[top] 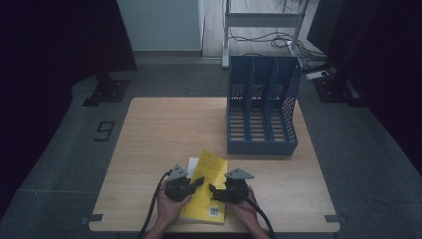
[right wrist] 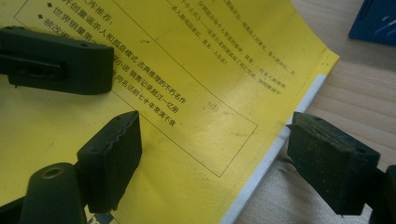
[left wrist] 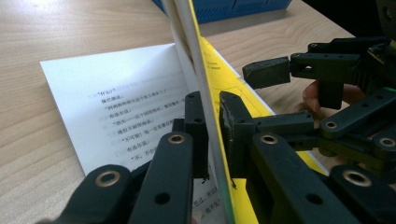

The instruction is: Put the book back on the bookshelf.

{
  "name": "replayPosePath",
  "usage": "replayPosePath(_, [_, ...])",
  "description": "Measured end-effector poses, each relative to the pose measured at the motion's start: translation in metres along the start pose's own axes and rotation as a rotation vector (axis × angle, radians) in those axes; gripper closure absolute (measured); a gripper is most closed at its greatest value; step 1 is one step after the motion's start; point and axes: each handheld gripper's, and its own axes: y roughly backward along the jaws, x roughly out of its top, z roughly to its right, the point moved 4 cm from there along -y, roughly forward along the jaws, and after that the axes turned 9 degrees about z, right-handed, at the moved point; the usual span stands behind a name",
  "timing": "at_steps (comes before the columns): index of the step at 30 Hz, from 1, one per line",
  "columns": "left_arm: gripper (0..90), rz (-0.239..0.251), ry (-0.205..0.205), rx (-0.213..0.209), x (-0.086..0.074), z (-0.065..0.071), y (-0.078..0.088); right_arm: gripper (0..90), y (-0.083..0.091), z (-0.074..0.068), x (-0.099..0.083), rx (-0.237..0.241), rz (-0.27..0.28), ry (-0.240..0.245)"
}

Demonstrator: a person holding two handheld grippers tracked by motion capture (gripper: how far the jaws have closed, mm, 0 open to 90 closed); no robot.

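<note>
Near the table (top: 149,129) front edge, one yellow book (top: 209,186) (cover lifted, white page beneath). Toward the far right corner, one blue file rack (top: 262,107), well apart. Left gripper (left wrist: 212,121) pinched on the raised cover; right gripper (right wrist: 215,154) spread wide across the book's edge.

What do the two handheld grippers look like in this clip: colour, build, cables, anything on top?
Both the left gripper and the right gripper are black, built from linked bars joined by round metal rivets. The jaws end in blocky pads with a ridged, rough face. Each carries a grey three-cornered plate on top. A black cable trails back from each along the forearm. No sleeves reach the wrists.
</note>
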Motion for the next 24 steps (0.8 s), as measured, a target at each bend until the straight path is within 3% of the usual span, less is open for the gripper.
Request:
replayPosePath(12, [84.7,0.035,0.009,-0.026,0.006,0.002,0.006,17.3,0.008,0.002,0.005,0.008,0.004,0.03])
replayPosePath(17, [85.0,0.044,-0.013,-0.037,0.01,0.005,0.007,17.3,0.014,0.007,0.005,0.005,0.005,0.011])
replayPosePath(24, [85.4,0.052,-0.052,-0.049,0.015,0.011,0.013,17.5,0.021,0.011,0.012,0.017,0.047,-0.007])
